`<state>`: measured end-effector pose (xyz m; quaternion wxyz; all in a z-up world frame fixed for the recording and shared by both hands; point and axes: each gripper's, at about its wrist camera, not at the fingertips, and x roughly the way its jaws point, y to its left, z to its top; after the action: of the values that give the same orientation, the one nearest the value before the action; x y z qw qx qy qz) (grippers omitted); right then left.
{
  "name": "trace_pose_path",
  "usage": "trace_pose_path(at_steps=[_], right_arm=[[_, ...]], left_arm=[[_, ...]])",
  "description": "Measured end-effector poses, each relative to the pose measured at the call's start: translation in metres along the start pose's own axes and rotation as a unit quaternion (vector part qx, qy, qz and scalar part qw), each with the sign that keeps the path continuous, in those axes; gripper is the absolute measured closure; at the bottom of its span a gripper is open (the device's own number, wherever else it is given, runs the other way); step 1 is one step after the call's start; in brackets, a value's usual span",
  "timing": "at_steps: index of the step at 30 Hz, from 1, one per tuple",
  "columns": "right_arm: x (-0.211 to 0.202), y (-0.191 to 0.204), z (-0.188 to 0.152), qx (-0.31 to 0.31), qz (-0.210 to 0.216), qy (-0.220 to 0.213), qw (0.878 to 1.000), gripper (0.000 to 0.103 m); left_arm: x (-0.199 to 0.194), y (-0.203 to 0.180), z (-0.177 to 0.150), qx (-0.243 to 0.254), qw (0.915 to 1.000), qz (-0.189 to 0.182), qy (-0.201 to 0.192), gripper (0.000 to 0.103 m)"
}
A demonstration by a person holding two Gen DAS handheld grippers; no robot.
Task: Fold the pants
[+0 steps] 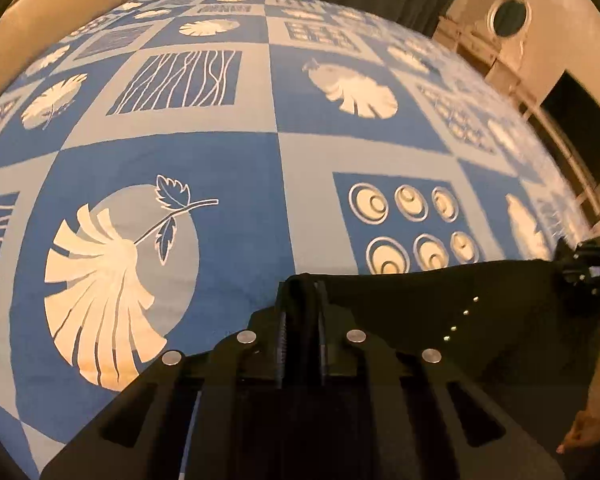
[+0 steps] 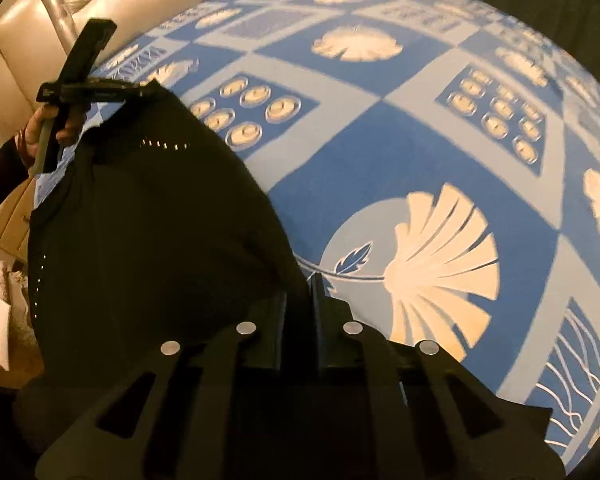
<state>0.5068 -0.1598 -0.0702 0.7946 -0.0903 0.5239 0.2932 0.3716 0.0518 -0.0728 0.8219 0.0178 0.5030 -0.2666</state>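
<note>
Now we are pinching the black pants (image 2: 148, 224), limp and light, at two edge corners over the patterned bedspread (image 1: 236, 184); left gripper (image 1: 303, 292) and right gripper (image 2: 300, 292) are both clamping cloth.

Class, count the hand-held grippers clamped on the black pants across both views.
2. The left hand-held gripper pinches the pants at one corner; the right hand-held gripper pinches the opposite corner. Both are shut on fabric over the blue bedspread. None seems hidden.
</note>
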Motion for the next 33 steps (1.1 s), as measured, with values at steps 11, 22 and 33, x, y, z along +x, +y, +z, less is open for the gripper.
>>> trace_pose_path(at_steps=[11, 22, 33], right_arm=[[-0.045, 0.029, 0.0, -0.012, -0.064, -0.09, 0.994, 0.094], [-0.096, 0.093, -0.049, -0.035, -0.077, -0.163, 0.983, 0.094], [-0.083, 0.169, -0.143, -0.044, -0.061, -0.133, 0.988, 0.093]], left_arm=[[-0.045, 0.011, -0.001, -0.044, 0.995, -0.059, -0.068, 0.092], [-0.103, 0.01, -0.039, -0.031, 0.9886, -0.095, -0.113, 0.092], [-0.139, 0.056, -0.135, -0.064, 0.9876, -0.089, -0.112, 0.086]])
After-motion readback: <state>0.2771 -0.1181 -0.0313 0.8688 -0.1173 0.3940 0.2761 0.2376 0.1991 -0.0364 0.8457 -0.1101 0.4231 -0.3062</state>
